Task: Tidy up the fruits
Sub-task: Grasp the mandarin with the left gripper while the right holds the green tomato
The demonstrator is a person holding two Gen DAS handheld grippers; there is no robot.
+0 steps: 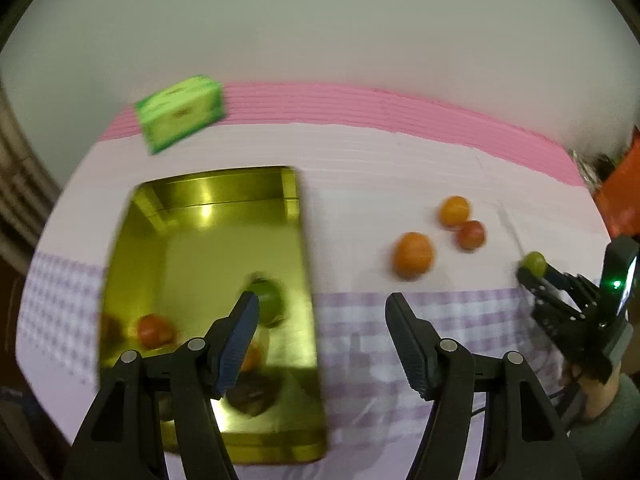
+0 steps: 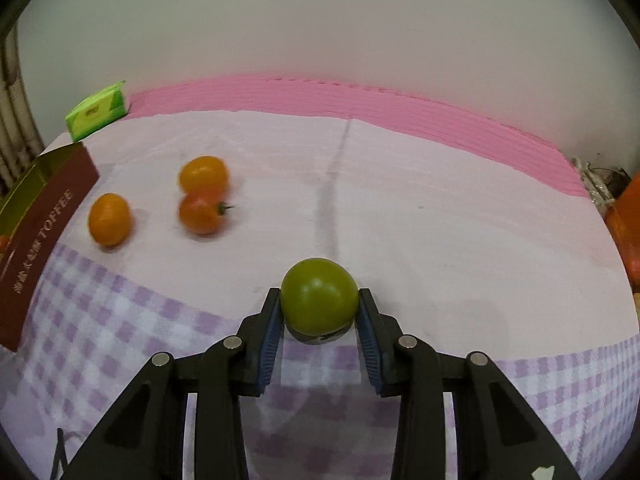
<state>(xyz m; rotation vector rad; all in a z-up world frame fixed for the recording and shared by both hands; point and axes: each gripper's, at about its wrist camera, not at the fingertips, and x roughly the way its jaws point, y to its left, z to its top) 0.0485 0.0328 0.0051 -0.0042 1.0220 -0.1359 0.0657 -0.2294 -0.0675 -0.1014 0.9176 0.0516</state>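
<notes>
My right gripper point(image 2: 319, 300) is shut on a green tomato point(image 2: 319, 295), both pads pressing its sides just above the cloth; the same gripper point(image 1: 534, 270) and tomato point(image 1: 535, 263) show at the right of the left wrist view. My left gripper point(image 1: 320, 308) stands open with nothing between its fingers, over the right edge of a gold tin point(image 1: 200, 216). Inside the tin lie a green fruit point(image 1: 270, 300), a red tomato point(image 1: 154, 330) and more fruit half hidden behind the left finger. Two orange fruits point(image 2: 109, 219) point(image 2: 203, 174) and a red-orange tomato point(image 2: 201, 213) rest on the cloth.
A green box point(image 1: 180, 112) stands at the back left on the pink mat point(image 1: 360, 104). The tin's brown outer side point(image 2: 40, 232) reads TOFFEE. An orange object point(image 2: 628, 224) sits at the far right edge. A hand and sleeve point(image 1: 600, 392) hold the right gripper.
</notes>
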